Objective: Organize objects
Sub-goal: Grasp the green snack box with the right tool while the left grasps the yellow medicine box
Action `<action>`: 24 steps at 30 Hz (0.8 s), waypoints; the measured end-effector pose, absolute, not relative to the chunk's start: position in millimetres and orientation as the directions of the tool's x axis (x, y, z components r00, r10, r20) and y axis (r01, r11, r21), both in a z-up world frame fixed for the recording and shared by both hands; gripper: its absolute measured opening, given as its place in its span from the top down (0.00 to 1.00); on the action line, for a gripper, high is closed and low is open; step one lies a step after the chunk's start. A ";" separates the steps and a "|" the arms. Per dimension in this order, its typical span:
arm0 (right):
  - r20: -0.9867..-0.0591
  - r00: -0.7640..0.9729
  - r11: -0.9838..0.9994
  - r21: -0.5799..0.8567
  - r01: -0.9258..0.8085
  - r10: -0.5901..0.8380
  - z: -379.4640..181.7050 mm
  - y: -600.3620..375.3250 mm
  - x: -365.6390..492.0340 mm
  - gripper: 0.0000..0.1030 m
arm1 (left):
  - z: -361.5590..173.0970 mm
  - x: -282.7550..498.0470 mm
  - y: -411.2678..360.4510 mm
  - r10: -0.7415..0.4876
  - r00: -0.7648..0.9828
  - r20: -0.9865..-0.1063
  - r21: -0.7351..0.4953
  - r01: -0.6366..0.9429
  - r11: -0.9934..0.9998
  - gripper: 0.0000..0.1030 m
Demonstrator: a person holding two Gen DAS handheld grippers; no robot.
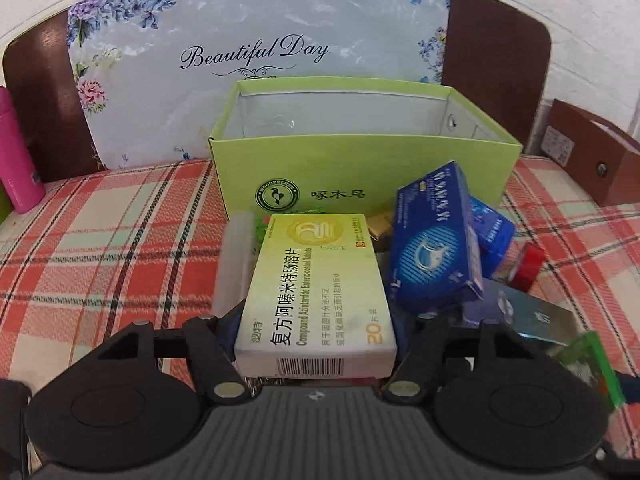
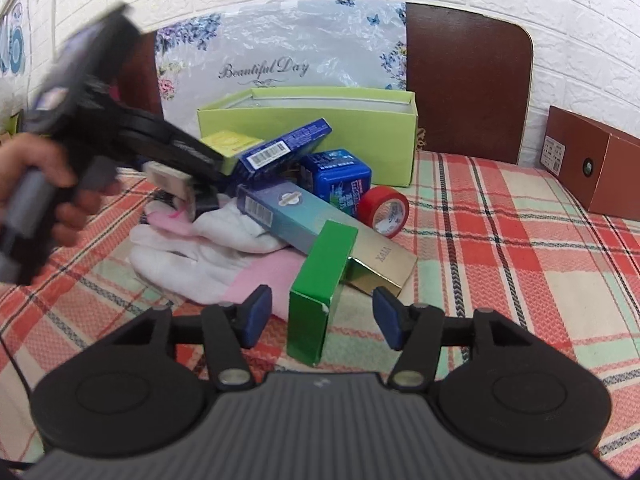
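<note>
My left gripper [image 1: 316, 320] is shut on a yellow-green medicine box [image 1: 316, 296] and holds it in front of the open green box [image 1: 360, 168]. Seen from the right wrist, that gripper [image 2: 176, 160] is blurred at the left, above the white gloves [image 2: 200, 252]. My right gripper [image 2: 320, 316] is open, with the upright green carton [image 2: 320, 292] between its blue pads [image 2: 256, 316]. Behind lie a blue flat box [image 2: 284, 148], a teal long box [image 2: 288, 216], a gold box [image 2: 380, 268], a blue cube box [image 2: 336, 176] and a red tape roll [image 2: 384, 210].
A plaid cloth [image 2: 500, 240] covers the surface. A brown box [image 2: 592, 168] stands at the right. A floral "Beautiful Day" board [image 1: 256, 52] leans against the brick wall behind the green box. A pink bottle [image 1: 16, 160] stands at the far left.
</note>
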State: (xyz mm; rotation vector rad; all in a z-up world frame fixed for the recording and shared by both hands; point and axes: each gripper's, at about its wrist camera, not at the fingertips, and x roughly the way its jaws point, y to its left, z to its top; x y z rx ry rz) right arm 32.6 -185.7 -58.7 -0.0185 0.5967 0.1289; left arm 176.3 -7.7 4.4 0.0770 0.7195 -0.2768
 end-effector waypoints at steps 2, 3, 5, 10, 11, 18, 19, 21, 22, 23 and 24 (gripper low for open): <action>-0.575 0.811 0.993 0.035 -0.110 0.110 -62.7 -188.0 39.7 0.47 | 5.9 160.4 -7.6 -0.232 0.734 -0.638 -0.008 0.295 0.955 0.33; -0.581 0.807 0.994 0.037 -0.101 0.104 -64.4 -188.5 42.4 0.47 | 4.8 158.4 -10.9 -0.224 0.742 -0.632 0.003 0.291 0.957 0.31; -0.596 0.798 0.996 0.040 -0.077 0.086 -68.2 -188.7 48.1 0.51 | 1.9 163.3 -14.3 -0.207 0.748 -0.630 0.017 0.280 0.960 0.29; -0.596 0.797 0.995 0.058 -0.083 0.101 -69.1 -190.3 46.2 0.61 | -5.0 185.6 -12.0 -0.223 0.717 -0.661 -0.041 0.263 0.964 0.30; -0.596 0.796 0.994 0.066 -0.084 0.107 -69.4 -191.3 45.8 0.68 | -4.9 184.5 -11.4 -0.228 0.717 -0.659 -0.038 0.271 0.962 0.31; -0.563 0.801 0.975 0.194 -0.112 0.204 -58.4 -203.8 43.8 0.83 | 14.7 163.4 -3.1 -0.281 0.736 -0.616 -0.073 0.302 0.951 0.31; -0.552 0.805 0.971 0.205 -0.121 0.217 -54.3 -205.1 42.9 0.83 | 19.6 161.2 -3.1 -0.287 0.742 -0.606 -0.074 0.306 0.949 0.31; -0.526 0.818 0.966 0.219 -0.137 0.235 -44.4 -206.9 41.6 0.83 | 32.6 158.2 -5.3 -0.297 0.762 -0.576 -0.071 0.316 0.946 0.31; -0.507 0.827 0.964 0.220 -0.147 0.242 -37.5 -207.5 41.9 0.83 | 38.8 157.9 -6.4 -0.305 0.769 -0.561 -0.074 0.321 0.944 0.31; -0.489 0.837 0.963 0.218 -0.158 0.248 -30.3 -208.0 43.4 0.83 | 45.7 159.0 -7.7 -0.316 0.775 -0.547 -0.083 0.326 0.942 0.31; -0.473 0.844 0.961 0.217 -0.169 0.255 -23.6 -208.6 46.3 0.83 | 52.4 161.1 -9.1 -0.328 0.779 -0.534 -0.093 0.331 0.939 0.31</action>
